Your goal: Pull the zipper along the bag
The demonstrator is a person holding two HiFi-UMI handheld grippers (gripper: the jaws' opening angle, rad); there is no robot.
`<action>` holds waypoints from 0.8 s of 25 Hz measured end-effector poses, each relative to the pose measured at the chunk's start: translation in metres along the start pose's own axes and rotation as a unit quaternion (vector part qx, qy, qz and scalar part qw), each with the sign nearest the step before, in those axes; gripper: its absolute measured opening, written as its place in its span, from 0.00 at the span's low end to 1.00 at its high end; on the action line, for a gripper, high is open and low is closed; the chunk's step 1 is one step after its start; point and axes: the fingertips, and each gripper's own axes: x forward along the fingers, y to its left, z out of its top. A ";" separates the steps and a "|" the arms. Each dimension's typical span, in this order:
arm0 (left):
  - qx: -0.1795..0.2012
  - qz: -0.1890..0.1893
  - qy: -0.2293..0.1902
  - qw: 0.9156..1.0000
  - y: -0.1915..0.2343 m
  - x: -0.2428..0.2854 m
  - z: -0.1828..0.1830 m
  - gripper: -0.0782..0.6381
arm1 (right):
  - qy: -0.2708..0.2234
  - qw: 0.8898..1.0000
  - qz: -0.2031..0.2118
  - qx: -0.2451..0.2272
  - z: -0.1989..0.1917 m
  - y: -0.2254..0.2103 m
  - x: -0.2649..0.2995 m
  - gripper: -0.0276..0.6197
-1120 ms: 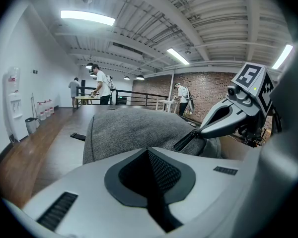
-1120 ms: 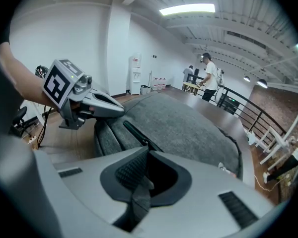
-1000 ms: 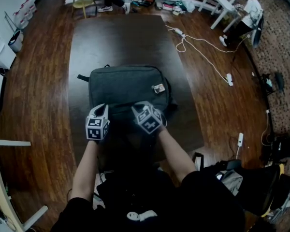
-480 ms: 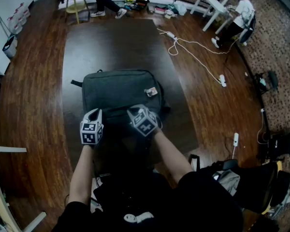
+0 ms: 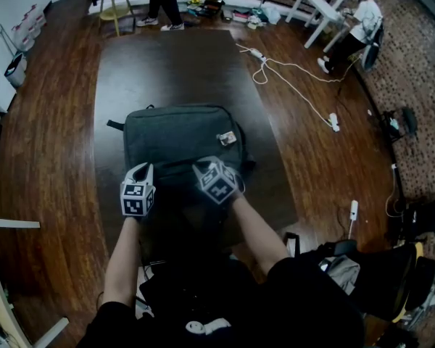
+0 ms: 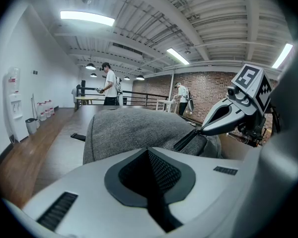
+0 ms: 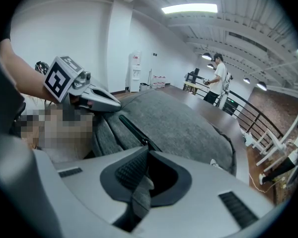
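While the left claw [image 6: 149,153] is closed, the right claw [image 7: 146,151] pinches a grey strip [image 7: 140,191].

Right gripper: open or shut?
Shut: the right gripper has its jaws together on a grey strip by the zipper of the bag.

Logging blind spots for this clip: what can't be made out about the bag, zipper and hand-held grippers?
- Head view: the zipper, hidden under the right hand-held gripper.
- Left gripper view: whether the left hand-held gripper pinches anything, covered by its own body.
- Head view: small tag on the bag, too small to read.
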 end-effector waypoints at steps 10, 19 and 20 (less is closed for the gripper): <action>0.000 -0.002 0.000 1.000 0.000 0.000 0.000 0.11 | 0.004 1.000 -0.003 -0.019 0.000 -0.003 -0.003 0.07; 0.002 0.000 0.000 1.000 0.001 0.000 -0.003 0.11 | 0.007 1.000 -0.003 -0.014 -0.007 -0.007 -0.005 0.07; 0.001 0.000 0.001 1.000 0.001 0.000 -0.003 0.11 | 0.007 1.000 -0.003 -0.013 -0.009 -0.008 -0.005 0.07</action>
